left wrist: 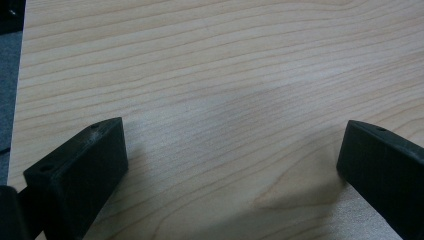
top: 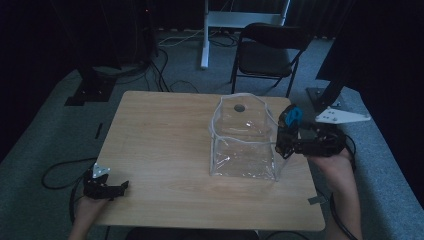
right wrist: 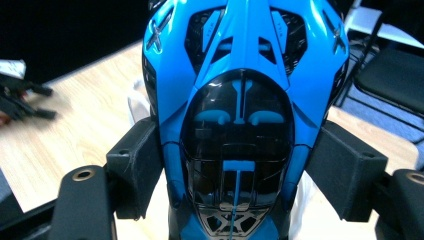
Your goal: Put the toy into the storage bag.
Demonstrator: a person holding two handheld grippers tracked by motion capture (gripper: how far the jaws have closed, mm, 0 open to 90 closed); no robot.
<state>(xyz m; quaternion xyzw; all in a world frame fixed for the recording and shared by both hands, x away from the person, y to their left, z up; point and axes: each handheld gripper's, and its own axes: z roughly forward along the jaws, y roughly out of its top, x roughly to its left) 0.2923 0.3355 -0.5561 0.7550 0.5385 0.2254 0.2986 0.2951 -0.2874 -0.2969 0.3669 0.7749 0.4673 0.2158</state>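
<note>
Gripping blue-and-black toy car (right wrist: 240, 125), right hand-held gripper (top: 289, 131) pinches it between both jaws, nose up, raised just beside right wall of clear plastic bag (top: 243, 142). Bag stands open, upright, on right half of wooden surface (top: 165, 150). Left hand-held gripper (top: 107, 187) rests low at surface's near-left corner, jaws spread wide, nothing between them. Black chair (top: 267, 55) on floor behind surface.

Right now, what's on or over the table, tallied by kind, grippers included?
Clear plastic bag, standing open on the table: 1
Blue and black toy car, clamped in the right gripper beside the bag: 1
Grippers: 2, counting the left gripper, open over bare wood
Total: 4
</note>
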